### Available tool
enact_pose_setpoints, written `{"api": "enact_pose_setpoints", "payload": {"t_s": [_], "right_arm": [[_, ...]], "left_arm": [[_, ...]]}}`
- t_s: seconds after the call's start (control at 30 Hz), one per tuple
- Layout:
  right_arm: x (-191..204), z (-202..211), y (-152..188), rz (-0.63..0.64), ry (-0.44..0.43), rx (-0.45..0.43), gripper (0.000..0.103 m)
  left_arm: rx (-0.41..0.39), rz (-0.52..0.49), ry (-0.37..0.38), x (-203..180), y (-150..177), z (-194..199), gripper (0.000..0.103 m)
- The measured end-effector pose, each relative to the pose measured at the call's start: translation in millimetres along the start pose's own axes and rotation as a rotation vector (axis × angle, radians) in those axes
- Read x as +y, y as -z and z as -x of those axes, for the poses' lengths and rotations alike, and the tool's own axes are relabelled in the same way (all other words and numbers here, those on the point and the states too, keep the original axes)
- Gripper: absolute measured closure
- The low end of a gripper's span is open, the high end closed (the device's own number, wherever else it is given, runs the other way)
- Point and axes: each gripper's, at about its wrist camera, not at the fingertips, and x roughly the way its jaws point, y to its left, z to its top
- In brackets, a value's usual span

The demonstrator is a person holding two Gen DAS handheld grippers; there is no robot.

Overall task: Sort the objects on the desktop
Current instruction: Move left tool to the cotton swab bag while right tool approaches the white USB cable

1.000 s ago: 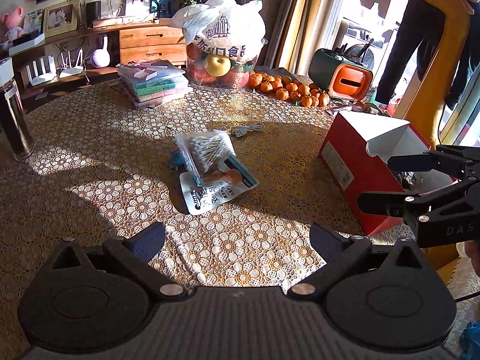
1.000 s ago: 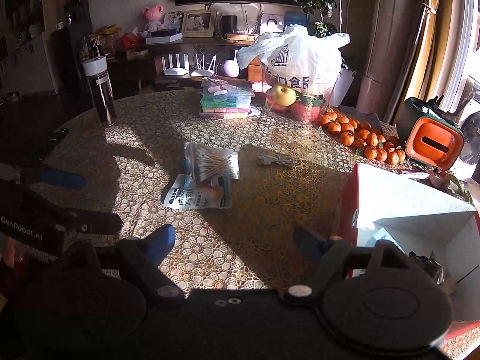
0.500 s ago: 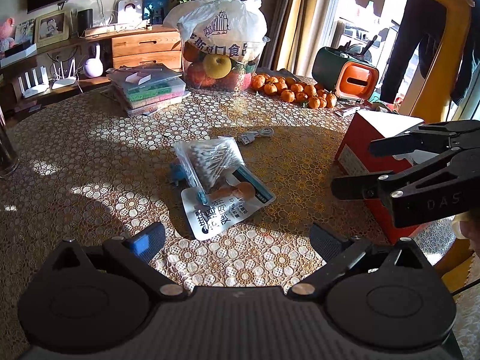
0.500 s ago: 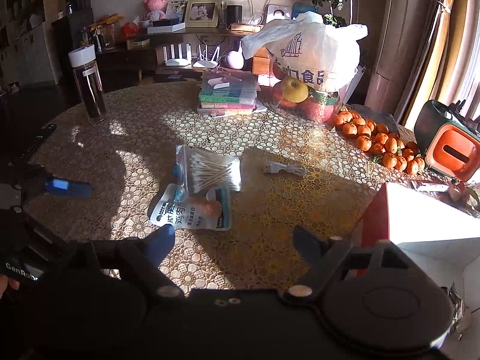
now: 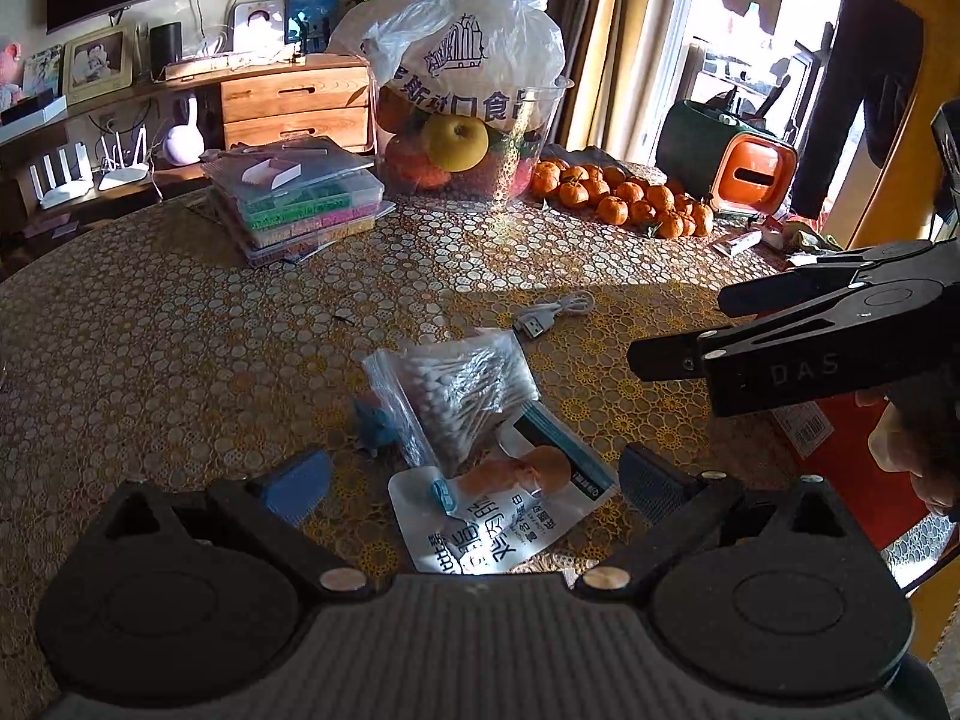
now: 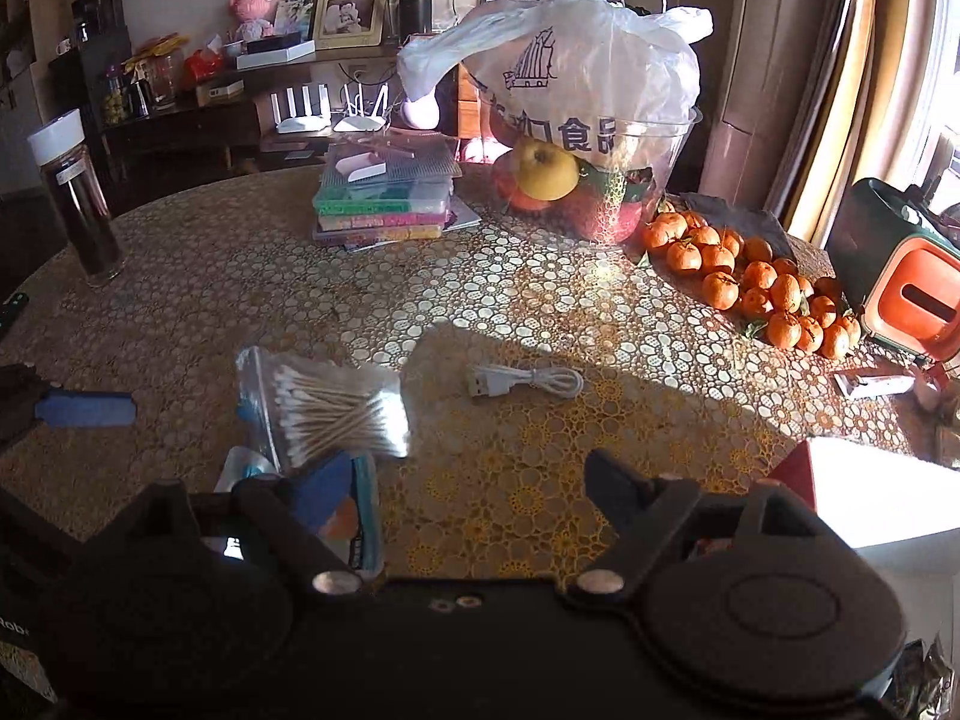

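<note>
Hovering over the round desk (image 5: pixel 150 324), covered in a stiff lace-patterned cloth, both claws are spread wide with nothing pinched. Left gripper (image 5: pixel 474 480) hangs above a flat glossy snack pouch (image 5: pixel 498 516) near the desk's front edge; its blue ribbed pads bracket the pouch without touching. Clear crinkly zip bag of cotton swabs (image 5: pixel 456 390) lies partly on top of the pouch, a small blue lump (image 5: pixel 375 420) tucked against its left side. Right gripper (image 6: pixel 468 480) is over bare cloth just right of the swab bag, jaws apart, empty. White coiled USB cable (image 6: pixel 522 381) lies toward desk centre, apart from the bag. Red cardboard box (image 6: pixel 798 471) with white flap sits at the right edge. At the far edge: stacked clear plastic cases (image 5: pixel 294 198), transparent fruit bowl (image 5: pixel 474 138) under a thin white plastic bag, heap of small oranges (image 5: pixel 624 201). Tall dark glass bottle (image 6: pixel 75 204) with white cap at the far left edge.
</note>
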Motion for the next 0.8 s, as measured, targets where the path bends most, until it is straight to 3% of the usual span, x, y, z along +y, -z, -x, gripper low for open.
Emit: {"api": "enact_pose_setpoints", "payload": {"t_s": [0.37,0.8], "right_arm": [[-15,-55,-21,-0.038,0.03,0.038,0.018],[-24,-119,-36,-0.025,0.062,0.125,0.017]], "left_arm": [[0.023,-0.054,0.044,17,-27,-45,0.0],[0.074,-0.122,0.11,27,-38,-91,0.001]]}}
